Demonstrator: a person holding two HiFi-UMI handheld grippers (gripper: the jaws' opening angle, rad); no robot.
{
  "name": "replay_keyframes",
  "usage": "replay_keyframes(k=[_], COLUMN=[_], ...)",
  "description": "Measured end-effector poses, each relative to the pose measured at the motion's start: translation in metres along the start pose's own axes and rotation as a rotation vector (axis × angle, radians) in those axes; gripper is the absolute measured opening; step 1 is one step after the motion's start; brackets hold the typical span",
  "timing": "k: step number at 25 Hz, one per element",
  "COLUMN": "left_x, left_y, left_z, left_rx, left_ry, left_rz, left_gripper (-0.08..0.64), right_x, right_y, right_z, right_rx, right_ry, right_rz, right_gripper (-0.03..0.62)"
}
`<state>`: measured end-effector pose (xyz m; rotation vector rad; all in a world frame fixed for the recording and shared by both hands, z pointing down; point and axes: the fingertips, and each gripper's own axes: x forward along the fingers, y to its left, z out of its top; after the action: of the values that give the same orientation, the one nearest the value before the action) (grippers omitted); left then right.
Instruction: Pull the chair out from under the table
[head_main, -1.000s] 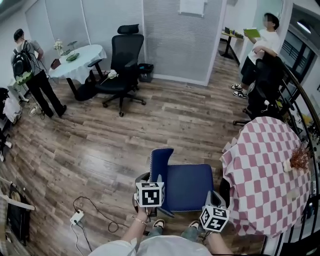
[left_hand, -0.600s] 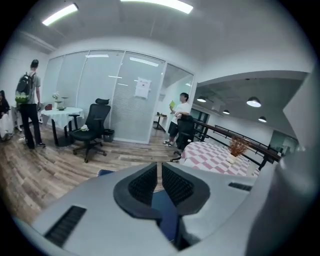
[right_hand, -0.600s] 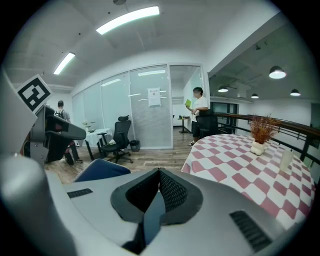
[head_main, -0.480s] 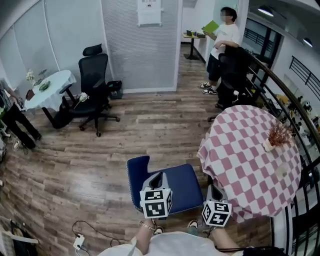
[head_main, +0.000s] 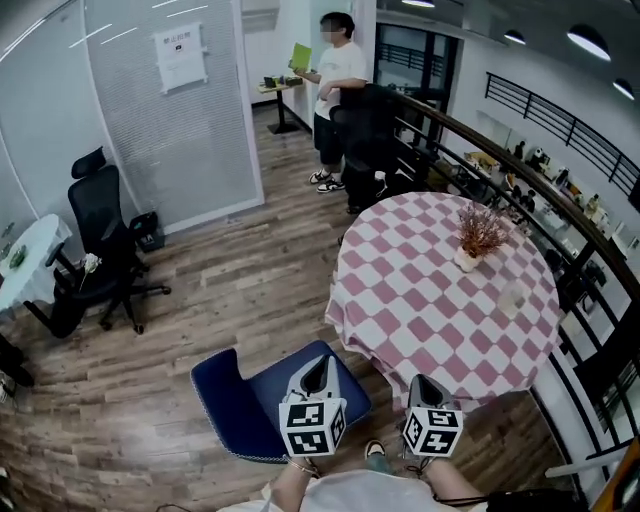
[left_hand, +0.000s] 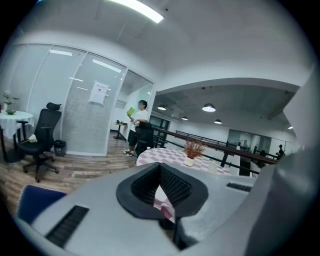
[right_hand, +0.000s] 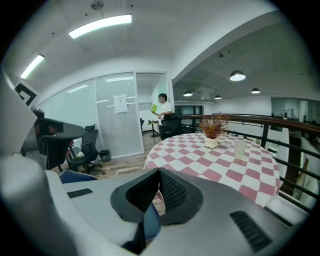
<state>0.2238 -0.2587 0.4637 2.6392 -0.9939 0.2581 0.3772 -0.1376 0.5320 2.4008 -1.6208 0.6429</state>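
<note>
Since the earlier frame the head view had swung toward the checked surface (head_main: 440, 300), and the left gripper's (head_main: 318, 364) fingers (left_hand: 172, 186) had drawn together. The blue chair (head_main: 250, 405) stood on the wood floor just beside that surface's near-left hem, its seat clear of the cloth, so the pull-out looked finished and no grip was needed any more. The fingers of both grippers met with nothing between them; behind the right gripper's fingers (right_hand: 172, 192) only a sliver of blue seat showed. Both grippers were held side by side close to the person's body, pointing forward and slightly down: the left above the seat's near edge, the right gripper (head_main: 421, 382) toward the cloth's hem.
</note>
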Motion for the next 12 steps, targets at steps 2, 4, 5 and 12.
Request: replay_keyframes(k=[2, 4, 5, 12], left_x=[0.012, 0.022, 0.027, 0.052], left_y=[-0.021, -0.041, -0.051, -0.108], left_z=[-0.001, -0.002, -0.002, -0.016], left_rx=[0.012, 0.036, 0.049, 0.127], left_ry=[-0.002, 0.000, 0.003, 0.041], left_rz=[-0.050, -0.103, -0.129, -0.241], left_gripper=[0.003, 0.003, 0.003, 0.003], right_x=[-0.005, -0.011, -0.014, -0.030], right_y=[-0.018, -0.034, -0.041, -0.080], right_z=[-0.002, -0.003, -0.004, -0.009], right_rx=[0.022, 0.047, 0.058, 0.114], right_ry=[-0.005, -0.010, -0.011, -0.028], right_rz=[-0.040, -0.084, -0.103, -0.179], right_gripper=[0.018, 0.018, 0.018, 0.018])
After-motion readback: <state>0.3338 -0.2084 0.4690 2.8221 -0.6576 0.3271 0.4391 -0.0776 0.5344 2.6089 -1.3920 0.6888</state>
